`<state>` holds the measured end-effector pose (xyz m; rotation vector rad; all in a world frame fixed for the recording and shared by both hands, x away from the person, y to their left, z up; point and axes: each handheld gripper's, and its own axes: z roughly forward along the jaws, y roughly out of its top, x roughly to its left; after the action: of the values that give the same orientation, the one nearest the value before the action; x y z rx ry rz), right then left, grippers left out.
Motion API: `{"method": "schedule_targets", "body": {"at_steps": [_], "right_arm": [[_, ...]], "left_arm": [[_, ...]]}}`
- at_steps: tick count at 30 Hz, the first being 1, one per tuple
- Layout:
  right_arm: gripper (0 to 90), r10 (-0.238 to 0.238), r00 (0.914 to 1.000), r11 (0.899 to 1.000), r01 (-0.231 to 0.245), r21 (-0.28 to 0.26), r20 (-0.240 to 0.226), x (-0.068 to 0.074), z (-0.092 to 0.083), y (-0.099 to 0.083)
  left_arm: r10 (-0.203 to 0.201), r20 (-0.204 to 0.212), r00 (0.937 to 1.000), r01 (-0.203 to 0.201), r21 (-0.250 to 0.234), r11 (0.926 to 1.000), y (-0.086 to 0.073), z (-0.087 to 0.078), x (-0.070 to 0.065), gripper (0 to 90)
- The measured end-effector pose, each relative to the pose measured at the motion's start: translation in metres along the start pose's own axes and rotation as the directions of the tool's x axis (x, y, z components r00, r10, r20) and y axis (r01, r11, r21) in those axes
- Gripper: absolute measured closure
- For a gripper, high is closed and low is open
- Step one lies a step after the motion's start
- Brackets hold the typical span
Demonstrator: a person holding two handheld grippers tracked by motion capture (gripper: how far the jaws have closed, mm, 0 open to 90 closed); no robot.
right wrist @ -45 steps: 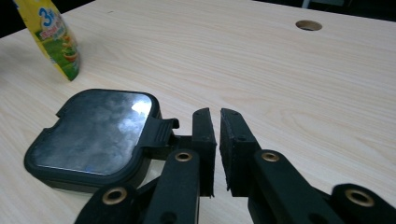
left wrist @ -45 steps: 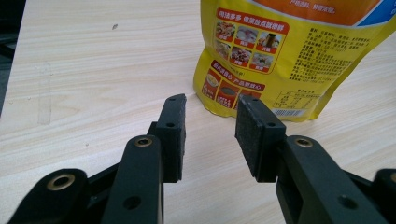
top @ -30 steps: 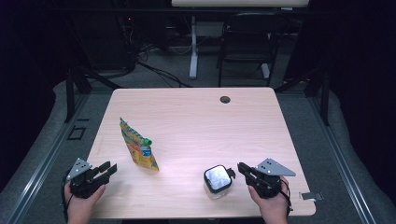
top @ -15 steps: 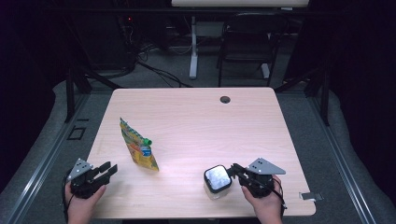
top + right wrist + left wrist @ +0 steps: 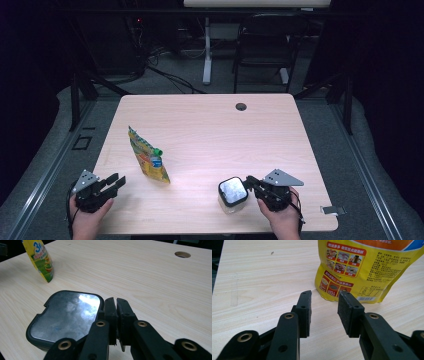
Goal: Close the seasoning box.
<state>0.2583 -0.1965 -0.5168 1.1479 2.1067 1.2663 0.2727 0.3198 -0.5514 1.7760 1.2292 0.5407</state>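
A small clear container with a dark-rimmed shiny lid point(image 5: 233, 192) point(image 5: 66, 315) stands near the table's front edge. My right gripper point(image 5: 248, 181) point(image 5: 116, 300) lies just right of it, against the lid's rim. Its jaws have just been closing and now stand almost together, with nothing visible between the pads. A yellow stand-up pouch with a green cap point(image 5: 147, 157) point(image 5: 364, 265) point(image 5: 41, 257) stands left of centre. My left gripper point(image 5: 119, 180) point(image 5: 324, 293) rests at the front left, open, pointing at the pouch's lower edge a short way off.
The light wooden table point(image 5: 210, 135) has a round cable hole point(image 5: 241, 106) point(image 5: 182, 254) near its far edge. Beyond it stand a chair and a desk leg on dark floor. Black frame bars run along both sides.
My right gripper has slid a little left, up to the container's lid, and its jaws have drawn together. The left gripper and the pouch have not moved.
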Motion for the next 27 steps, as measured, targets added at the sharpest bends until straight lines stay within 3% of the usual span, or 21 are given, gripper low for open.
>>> {"method": "schedule_targets", "body": {"at_steps": [17,27], "right_arm": [[90.0,0.037,0.9989,0.999,-0.038,-0.005,-0.03,-0.0034,-0.0003,-0.002],[90.0,0.048,0.9983,0.999,-0.049,-0.01,-0.034,-0.0041,-0.0004,-0.003]], "left_arm": [[-0.001,-0.004,1.0,0.001,0.0,1.0,0.0004,-0.0015,0.0002,63.7],[0.017,0.009,0.9998,-0.017,-0.008,0.9998,0.0015,-0.0017,-0.0051,64.6]]}}
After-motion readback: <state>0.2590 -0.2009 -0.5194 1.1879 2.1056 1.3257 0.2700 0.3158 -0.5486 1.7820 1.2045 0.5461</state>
